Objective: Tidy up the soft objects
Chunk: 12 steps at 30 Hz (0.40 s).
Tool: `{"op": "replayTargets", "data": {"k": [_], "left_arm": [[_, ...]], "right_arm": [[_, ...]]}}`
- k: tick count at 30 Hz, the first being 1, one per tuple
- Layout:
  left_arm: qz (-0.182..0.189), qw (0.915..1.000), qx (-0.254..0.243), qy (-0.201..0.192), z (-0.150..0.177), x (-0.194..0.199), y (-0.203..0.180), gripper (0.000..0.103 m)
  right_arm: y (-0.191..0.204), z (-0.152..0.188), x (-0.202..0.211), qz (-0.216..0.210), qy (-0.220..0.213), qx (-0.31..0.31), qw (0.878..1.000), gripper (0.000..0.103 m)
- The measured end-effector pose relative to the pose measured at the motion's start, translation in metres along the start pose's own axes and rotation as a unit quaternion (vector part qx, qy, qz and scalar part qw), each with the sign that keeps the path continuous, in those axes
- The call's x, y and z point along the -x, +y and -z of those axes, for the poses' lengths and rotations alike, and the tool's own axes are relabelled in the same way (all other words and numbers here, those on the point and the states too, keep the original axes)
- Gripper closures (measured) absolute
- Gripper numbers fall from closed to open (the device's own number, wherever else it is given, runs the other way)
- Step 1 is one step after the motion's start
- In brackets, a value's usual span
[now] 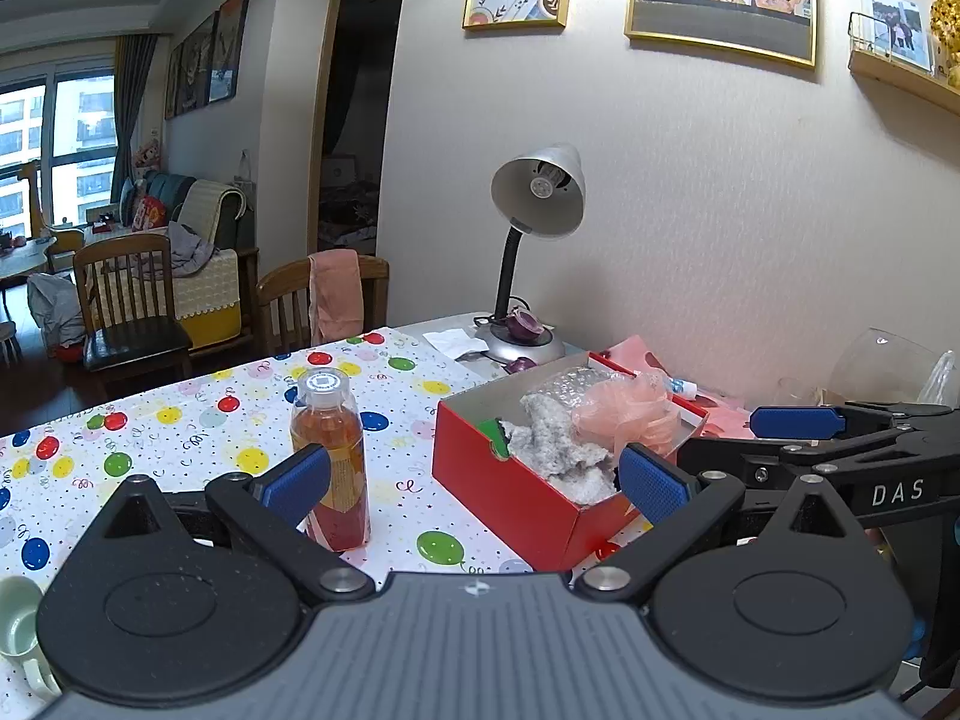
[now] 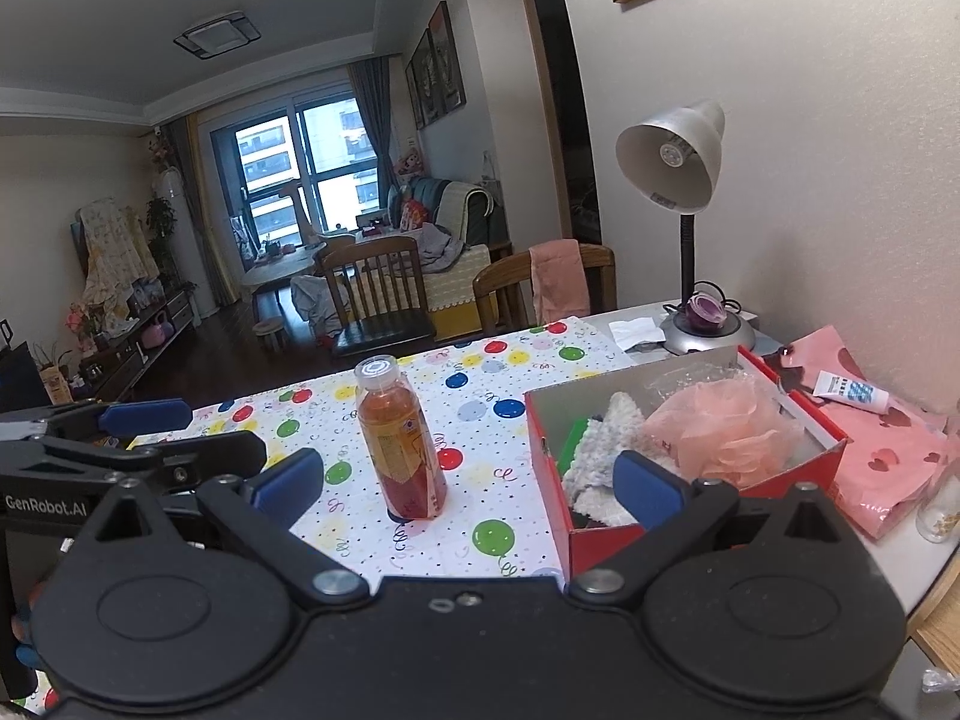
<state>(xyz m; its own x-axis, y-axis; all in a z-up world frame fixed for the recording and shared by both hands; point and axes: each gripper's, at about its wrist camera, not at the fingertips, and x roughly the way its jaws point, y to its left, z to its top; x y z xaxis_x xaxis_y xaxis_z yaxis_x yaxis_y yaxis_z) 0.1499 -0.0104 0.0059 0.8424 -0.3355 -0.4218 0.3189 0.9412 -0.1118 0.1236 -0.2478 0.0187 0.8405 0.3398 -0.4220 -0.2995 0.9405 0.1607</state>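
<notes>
A red box (image 1: 510, 498) (image 2: 606, 540) stands on the balloon-print tablecloth. Inside lie a pink mesh puff (image 1: 630, 414) (image 2: 732, 426), a grey-white fuzzy cloth (image 1: 558, 444) (image 2: 600, 450), bubble wrap and a green item. My left gripper (image 1: 474, 483) is open and empty, hovering in front of the box's near-left corner. My right gripper (image 2: 468, 489) is open and empty, in front of the box. Each gripper shows at the edge of the other's view.
A bottle of orange-red drink (image 1: 333, 462) (image 2: 402, 438) stands left of the box. A desk lamp (image 1: 528, 252) (image 2: 690, 210) stands behind by the wall. A pink bag (image 2: 870, 450) with a tube lies right of the box. A mug (image 1: 18, 630) sits at the near left.
</notes>
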Motion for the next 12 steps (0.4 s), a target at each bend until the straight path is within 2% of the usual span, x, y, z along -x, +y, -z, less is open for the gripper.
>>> {"op": "replayTargets", "data": {"k": [12], "left_arm": [[-0.006, 0.9999, 0.009, 0.01, 0.0041, -0.0033, 0.0006, 0.0]], "right_arm": [[-0.0004, 0.0013, -0.0005, -0.001, 0.001, -0.008, 1.0, 0.0]]}}
